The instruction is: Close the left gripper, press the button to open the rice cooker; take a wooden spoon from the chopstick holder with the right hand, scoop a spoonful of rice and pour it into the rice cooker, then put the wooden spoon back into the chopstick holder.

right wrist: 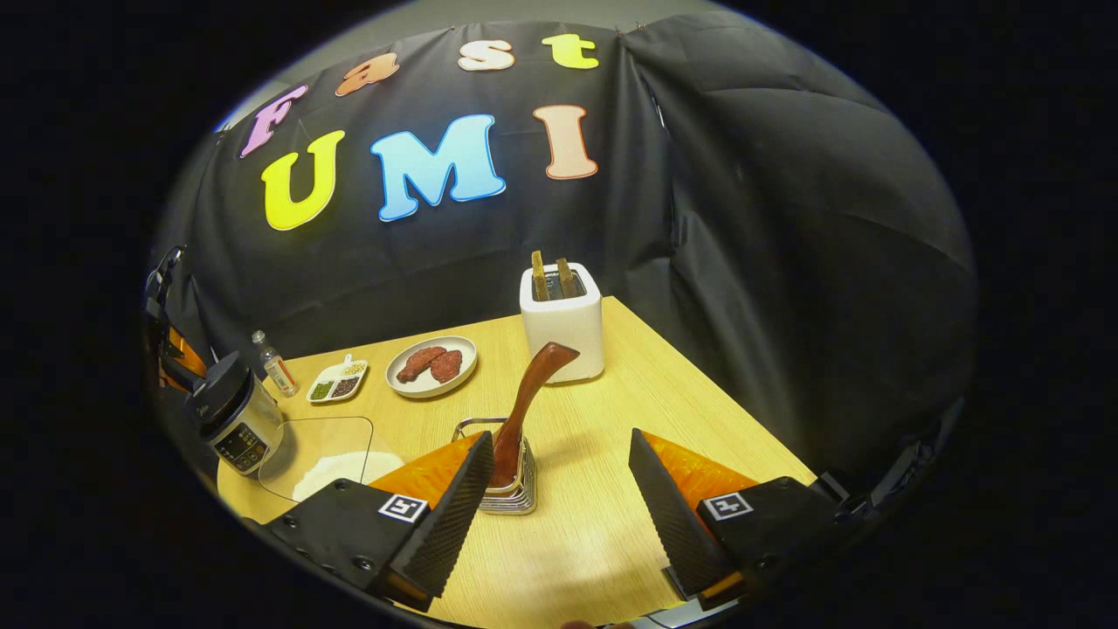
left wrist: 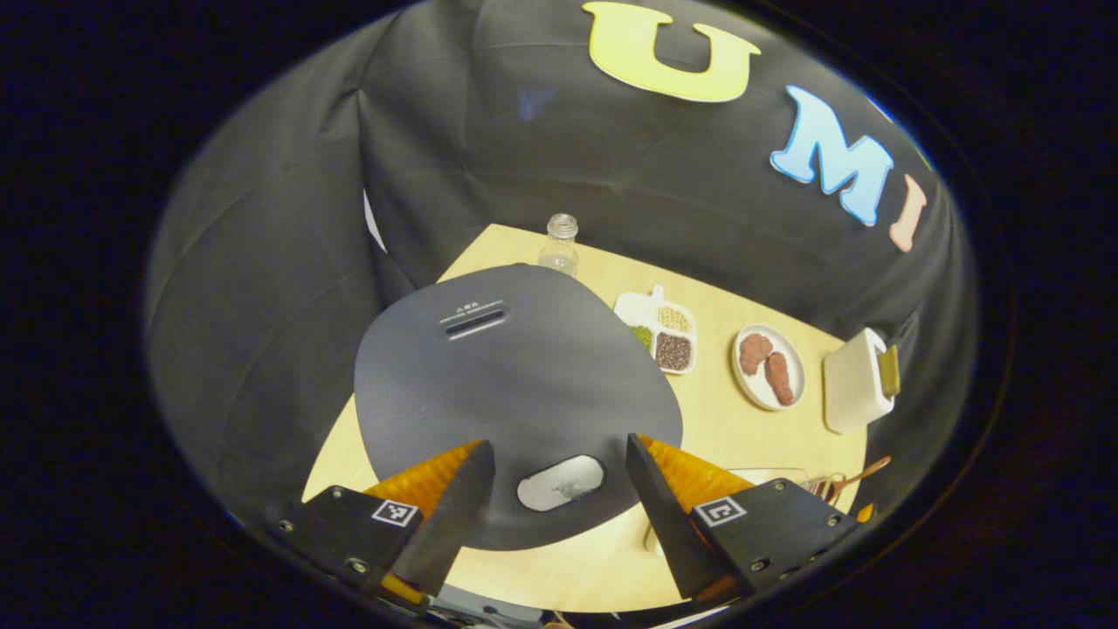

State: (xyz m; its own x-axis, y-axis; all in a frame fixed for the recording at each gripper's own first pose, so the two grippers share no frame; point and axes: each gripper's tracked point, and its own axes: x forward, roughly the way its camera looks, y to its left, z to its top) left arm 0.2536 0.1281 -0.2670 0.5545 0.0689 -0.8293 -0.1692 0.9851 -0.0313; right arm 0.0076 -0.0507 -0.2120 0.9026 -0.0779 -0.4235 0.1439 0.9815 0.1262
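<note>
Two grippers, both spread, neither pinching anything. Left gripper (left wrist: 559, 489) poised over cooker (left wrist: 515, 393), jaws wide either side of pale oval button (left wrist: 560, 482) at lid's near edge, not touching it as far as can be told. Lid down, so nothing of the task done: fingers to be pressed together first, then button pushed. Right gripper (right wrist: 559, 498) hanging above table (right wrist: 690, 411), open, with holder (right wrist: 511, 485) just ahead by its left finger. Spoon (right wrist: 528, 402) standing tilted in holder, untouched. Rice (right wrist: 336, 472) heaped in clear dish (right wrist: 319, 437) left of holder, between it and cooker in right gripper view. Also on table: bottle (left wrist: 559, 245), small tray of grains (left wrist: 659, 332), plate (left wrist: 769, 367) with two brown pieces, toaster (right wrist: 561, 319) holding two slices. Left to do, by judgement: everything, meaning close, press, lift spoon, scoop, pour into pot, return spoon. Likely snag: button small, so closed tips need centring over it.
</note>
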